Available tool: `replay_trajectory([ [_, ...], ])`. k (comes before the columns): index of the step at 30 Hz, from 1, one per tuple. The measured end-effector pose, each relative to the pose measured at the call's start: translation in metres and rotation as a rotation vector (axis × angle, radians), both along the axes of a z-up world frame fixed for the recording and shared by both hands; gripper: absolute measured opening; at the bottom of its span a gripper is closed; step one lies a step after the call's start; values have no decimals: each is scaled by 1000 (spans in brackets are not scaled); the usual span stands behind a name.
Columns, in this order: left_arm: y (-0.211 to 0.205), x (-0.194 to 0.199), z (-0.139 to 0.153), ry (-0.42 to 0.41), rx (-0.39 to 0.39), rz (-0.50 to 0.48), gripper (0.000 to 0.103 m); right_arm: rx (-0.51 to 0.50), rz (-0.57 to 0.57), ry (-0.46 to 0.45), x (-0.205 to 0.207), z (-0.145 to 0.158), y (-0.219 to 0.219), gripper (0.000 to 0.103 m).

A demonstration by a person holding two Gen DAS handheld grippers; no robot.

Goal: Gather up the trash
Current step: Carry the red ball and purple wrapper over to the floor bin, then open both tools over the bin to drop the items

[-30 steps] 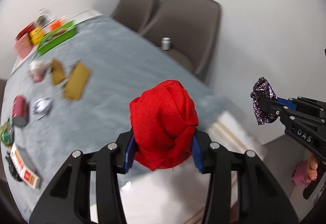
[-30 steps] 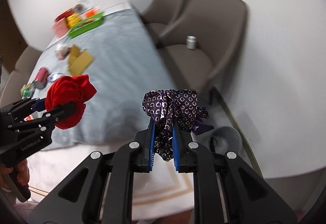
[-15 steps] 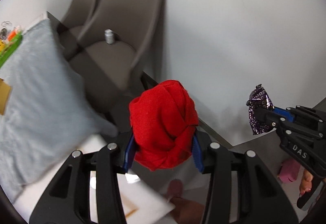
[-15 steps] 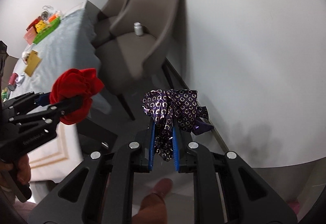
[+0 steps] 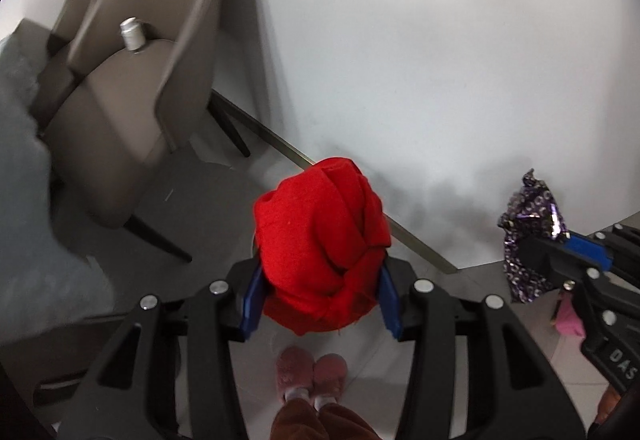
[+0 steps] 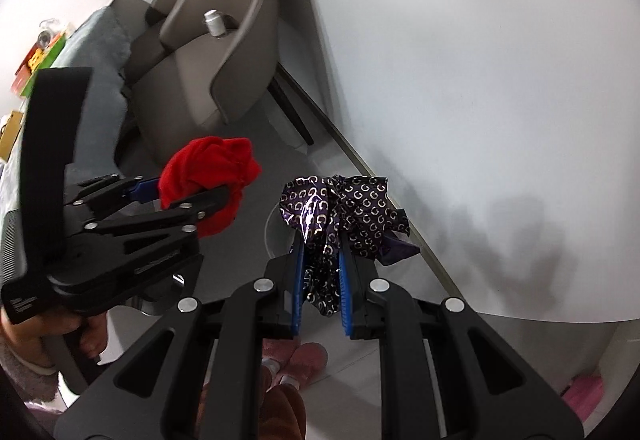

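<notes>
1. Red cloth wad [image 5: 322, 244] sits between the blue pads of my left hand-held gripper [image 5: 320, 300], whose jaws are opening around it; it bulges out past the fingertips, pointing steeply down at the floor.
2. Purple foil wrapper [image 6: 340, 215] is pinched in my right hand-held gripper [image 6: 322, 280], jaws narrow on it, its long axis running along the fingers, crumpled top fanning out beyond the tips.
3. A round grey rim [image 6: 276, 236], probably a bin, shows directly under the wrapper; the right hand is nearer it, the left just beside.
4. Brown chair [image 5: 132, 79] stands apart to the left.
</notes>
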State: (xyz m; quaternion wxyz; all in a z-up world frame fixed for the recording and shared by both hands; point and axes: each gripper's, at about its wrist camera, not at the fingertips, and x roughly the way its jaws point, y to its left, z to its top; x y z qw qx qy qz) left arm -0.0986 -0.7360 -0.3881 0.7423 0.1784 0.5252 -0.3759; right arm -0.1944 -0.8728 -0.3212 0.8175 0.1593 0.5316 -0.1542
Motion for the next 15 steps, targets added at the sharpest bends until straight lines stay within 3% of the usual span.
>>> replay_trajectory([
  [5, -13, 3, -21, 34, 3, -23, 66, 7, 2, 18, 9, -16, -8, 14],
  [15, -8, 17, -13, 32, 6, -24, 67, 48, 19, 41, 31, -38, -11, 14],
])
